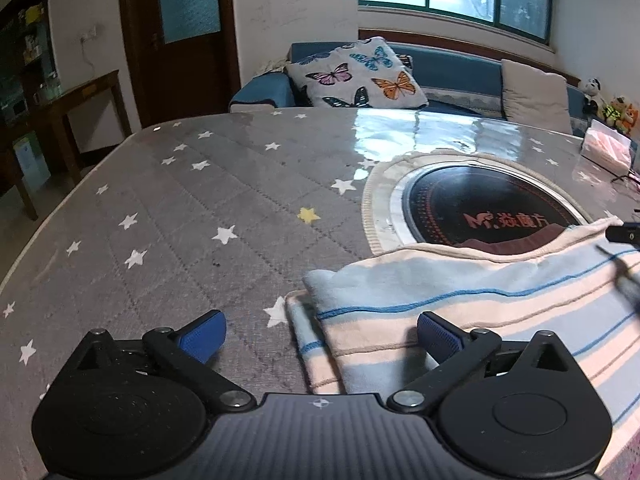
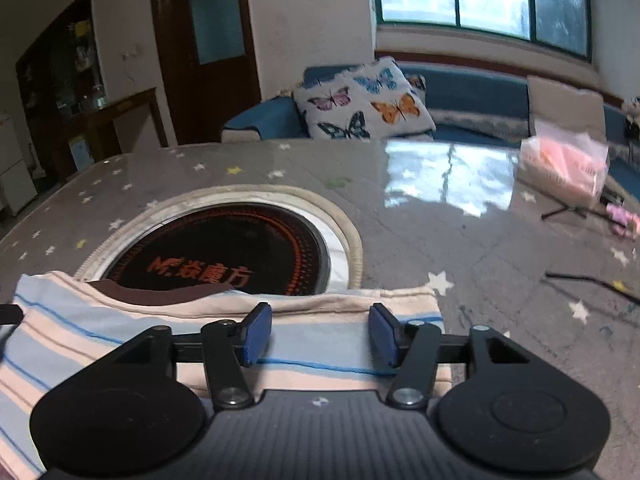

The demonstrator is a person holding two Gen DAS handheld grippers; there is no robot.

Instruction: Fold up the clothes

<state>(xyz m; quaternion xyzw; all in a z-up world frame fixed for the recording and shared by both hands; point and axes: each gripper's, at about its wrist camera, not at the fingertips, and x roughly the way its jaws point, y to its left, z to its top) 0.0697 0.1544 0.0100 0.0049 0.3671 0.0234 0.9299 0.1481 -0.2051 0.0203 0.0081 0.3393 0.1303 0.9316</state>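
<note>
A folded striped garment [image 1: 460, 304], pale blue and peach with thin blue lines, lies flat on the star-patterned table cover [image 1: 180, 208]. My left gripper [image 1: 320, 336] is open wide over the garment's left edge, one blue pad above the table cover, the other above the cloth, nothing pinched. In the right wrist view the same garment [image 2: 120, 332] lies below my right gripper [image 2: 320, 334], which is open above its right end, the pads clear of the cloth. A dark brown collar [image 2: 160, 294] shows at the garment's far edge.
A round black cooktop [image 2: 224, 256] with orange lettering is set in the table just beyond the garment. A pink tissue pack [image 2: 564, 168] and thin black cables [image 2: 592, 280] lie at the right. A blue sofa [image 1: 452, 68] with a butterfly cushion [image 1: 356, 74] stands behind the table.
</note>
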